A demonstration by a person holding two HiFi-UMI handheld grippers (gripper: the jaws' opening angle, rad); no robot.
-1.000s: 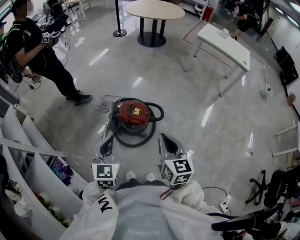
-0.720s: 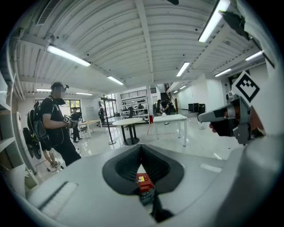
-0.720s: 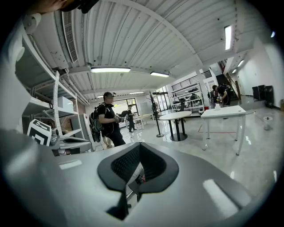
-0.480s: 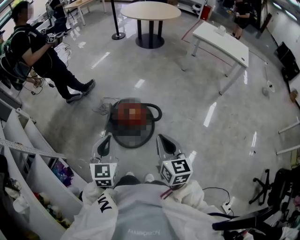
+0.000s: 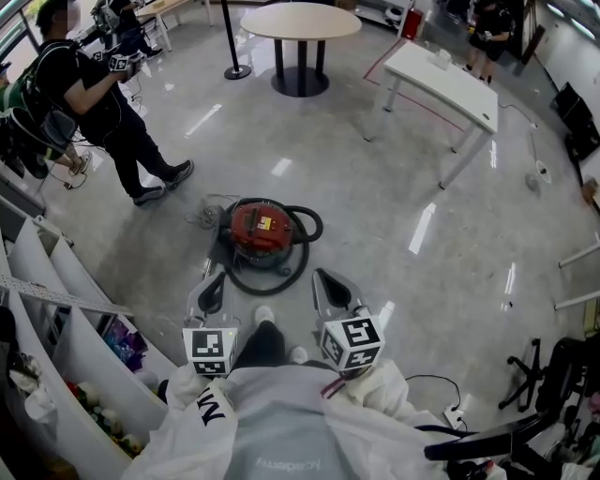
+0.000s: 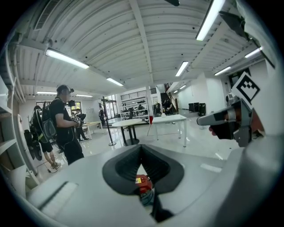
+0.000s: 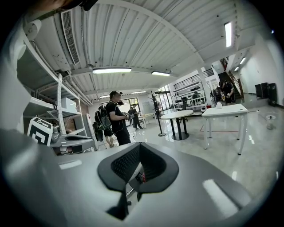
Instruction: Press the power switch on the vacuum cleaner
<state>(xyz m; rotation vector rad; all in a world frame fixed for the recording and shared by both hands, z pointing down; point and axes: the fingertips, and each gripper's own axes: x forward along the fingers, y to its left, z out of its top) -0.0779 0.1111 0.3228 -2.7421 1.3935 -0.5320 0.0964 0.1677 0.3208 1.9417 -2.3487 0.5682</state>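
The red vacuum cleaner (image 5: 262, 228) sits on the glossy floor, with its black hose (image 5: 302, 246) looped around it. My left gripper (image 5: 211, 292) and right gripper (image 5: 333, 291) hang side by side, nearer to me than the vacuum and apart from it. Both are shut with nothing held. In the left gripper view a bit of the red vacuum cleaner (image 6: 142, 182) shows through the gap under the closed left gripper (image 6: 142, 146). The right gripper (image 7: 140, 144) view shows only a sliver of the red vacuum cleaner (image 7: 142, 178). I cannot make out the power switch.
A person (image 5: 103, 103) stands at the far left holding grippers. Beyond the vacuum are a round table (image 5: 300, 21), a black post (image 5: 232, 37) and a white table (image 5: 445, 80). White shelving (image 5: 56, 309) lines my left. A power strip (image 5: 448, 412) lies at the lower right. My shoe (image 5: 264, 316) is between the grippers.
One of my feet has stepped forward between the grippers toward the vacuum. The person at the left has shifted stance. Both grippers stay shut and have barely moved.
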